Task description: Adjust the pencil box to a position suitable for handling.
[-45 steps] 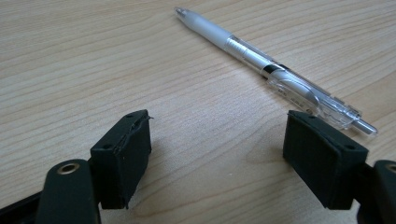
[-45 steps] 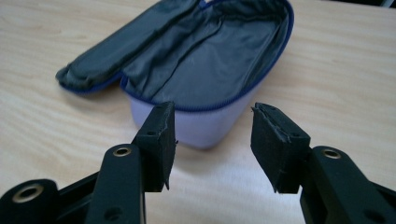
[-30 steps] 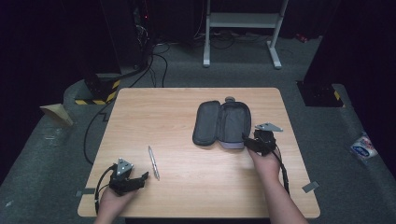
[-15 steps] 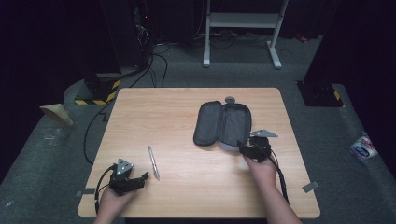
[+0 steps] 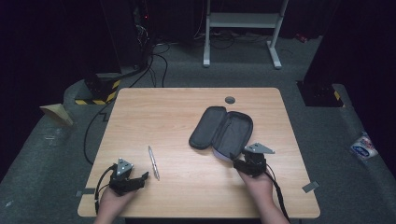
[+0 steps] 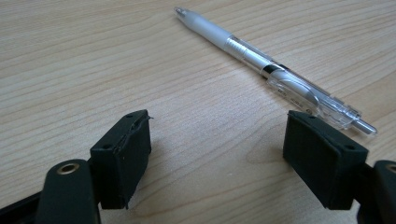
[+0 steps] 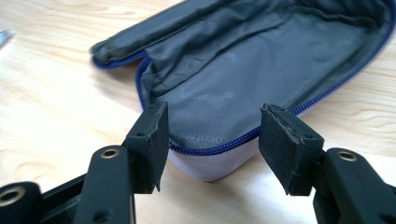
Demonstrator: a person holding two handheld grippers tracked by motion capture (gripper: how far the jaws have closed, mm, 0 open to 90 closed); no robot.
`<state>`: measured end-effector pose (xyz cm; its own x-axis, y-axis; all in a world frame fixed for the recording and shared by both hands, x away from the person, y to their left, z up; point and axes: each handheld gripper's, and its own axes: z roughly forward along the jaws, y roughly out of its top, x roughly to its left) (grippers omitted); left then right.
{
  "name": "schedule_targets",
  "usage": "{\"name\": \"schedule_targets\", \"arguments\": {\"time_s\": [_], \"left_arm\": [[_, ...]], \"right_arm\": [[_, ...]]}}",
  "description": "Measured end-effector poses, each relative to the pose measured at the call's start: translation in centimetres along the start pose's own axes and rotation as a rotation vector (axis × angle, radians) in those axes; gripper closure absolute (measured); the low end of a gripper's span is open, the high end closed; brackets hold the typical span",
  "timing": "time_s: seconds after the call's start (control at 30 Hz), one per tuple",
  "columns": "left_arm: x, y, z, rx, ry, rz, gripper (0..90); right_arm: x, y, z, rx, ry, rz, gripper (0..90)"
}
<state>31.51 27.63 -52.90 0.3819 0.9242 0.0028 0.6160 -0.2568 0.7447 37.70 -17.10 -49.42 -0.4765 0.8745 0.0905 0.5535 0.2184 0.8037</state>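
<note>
The open case (image 5: 221, 132) lay mid-desk, its near end between the right gripper (image 7: 210, 140)'s half-open jaws, which had just been closing. The left gripper (image 6: 217, 154) gaped empty beside the pen (image 6: 271, 70). Pinching only the fabric lip could drag the case.

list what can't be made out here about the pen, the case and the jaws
- Pen: print too small in the left gripper view.
- Pencil case: far end cut off by the right gripper view's top edge; logo blurred.
- Right gripper: its body hides the jaws in the high view.
</note>
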Motion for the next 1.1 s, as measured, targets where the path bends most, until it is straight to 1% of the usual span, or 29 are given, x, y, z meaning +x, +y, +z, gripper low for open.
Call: {"name": "schedule_targets", "arguments": {"time_s": [0.03, 0.07, 0.1, 0.13, 0.17, 0.2, 0.23, 0.27, 0.37, 0.43, 0.5, 0.57, 0.6, 0.63, 0.67, 0.77, 0.8, 0.83, 0.9, 0.93, 0.97, 1.0, 1.03, 1.1], "left_arm": [[0.0, 0.0, 0.0, 0.0, 0.0, 0.001, 23.6], [0.0, 0.0, 0.0, 0.0, 0.0, 0.001, 23.6], [0.0, 0.0, 0.0, 0.0, 0.0, 0.001, 23.6], [0.0, 0.0, 0.0, 0.0, 0.0, 0.001, 23.6], [0.0, 0.0, 0.0, 0.0, 0.0, 0.0, 23.6], [0.0, 0.0, 0.0, 0.0, 0.001, 0.002, 23.6], [0.0, 0.0, 0.0, 0.0, 0.001, 0.002, 23.6], [0.0, 0.0, 0.0, 0.0, 0.001, 0.002, 23.6], [0.0, 0.0, 0.0, 0.0, 0.001, 0.002, 23.7], [0.0, 0.0, 0.0, 0.0, 0.001, 0.002, 23.7], [0.0, 0.0, 0.0, 0.0, 0.0, -0.001, 23.7], [0.0, 0.0, 0.0, -0.001, -0.001, -0.001, 23.7], [0.0, 0.0, 0.0, -0.001, -0.001, -0.001, 23.7], [0.0, 0.0, 0.0, -0.001, -0.002, -0.003, 23.7], [0.0, 0.0, 0.0, -0.001, -0.002, -0.003, 23.7], [0.0, 0.0, 0.0, -0.002, -0.002, -0.003, 23.7], [0.0, 0.0, 0.0, -0.005, -0.001, -0.006, 23.7], [0.0, 0.0, 0.0, -0.005, -0.001, -0.006, 23.8], [0.0, 0.0, 0.0, -0.003, -0.001, 0.0, 23.8], [0.0, 0.0, 0.0, -0.002, -0.002, 0.0, 23.8], [0.0, 0.0, 0.0, -0.002, -0.002, 0.0, 23.8], [0.0, 0.0, 0.0, -0.002, -0.003, -0.002, 23.8], [0.0, 0.0, 0.0, -0.002, -0.003, -0.002, 23.8], [0.0, 0.0, 0.0, -0.002, -0.003, -0.002, 23.8]], "right_arm": [[0.4, -0.2, -0.2, -0.003, 0.007, -0.01, 42.7], [1.2, -0.7, -0.3, 0.0, 0.022, -0.023, 42.7], [1.7, -0.9, -0.4, 0.0, 0.033, -0.025, 42.8], [1.7, -0.9, -0.4, 0.0, 0.033, -0.025, 42.8], [2.0, -1.1, -0.5, -0.003, 0.046, -0.033, 42.8], [2.8, -1.5, -0.7, -0.009, 0.061, -0.049, 42.7], [3.1, -1.5, -0.8, -0.012, 0.065, -0.055, 42.8], [3.3, -1.5, -1.0, -0.021, 0.068, -0.07, 42.8], [3.4, -1.2, -1.7, -0.049, 0.07, -0.073, 43.1], [3.0, -0.7, -2.2, -0.067, 0.056, -0.074, 43.8], [2.2, -0.1, -2.5, -0.082, 0.031, -0.073, 44.6], [1.3, 0.5, -2.4, -0.087, 0.004, -0.063, 44.7], [1.3, 0.5, -2.4, -0.087, 0.004, -0.063, 44.7], [0.8, 0.8, -2.3, -0.09, -0.006, -0.052, 44.7], [0.0, 1.5, -1.8, -0.099, -0.034, -0.038, 44.7], [-0.8, 2.6, -0.8, -0.097, -0.07, -0.023, 43.3], [-1.1, 2.8, -0.4, -0.092, -0.083, -0.024, 41.0], [-1.3, 3.0, -0.1, -0.085, -0.107, -0.021, 38.0], [-1.7, 3.2, 0.7, -0.059, -0.129, -0.02, 31.0], [-1.9, 3.2, 1.0, -0.043, -0.134, -0.012, 27.4], [-1.9, 3.2, 1.0, -0.043, -0.134, -0.012, 27.4], [-2.3, 3.0, 1.3, -0.031, -0.131, -0.01, 21.2], [-2.4, 2.9, 1.5, -0.017, -0.133, 0.005, 18.0], [-2.5, 2.5, 1.9, 0.009, -0.12, 0.023, 15.1]]}}
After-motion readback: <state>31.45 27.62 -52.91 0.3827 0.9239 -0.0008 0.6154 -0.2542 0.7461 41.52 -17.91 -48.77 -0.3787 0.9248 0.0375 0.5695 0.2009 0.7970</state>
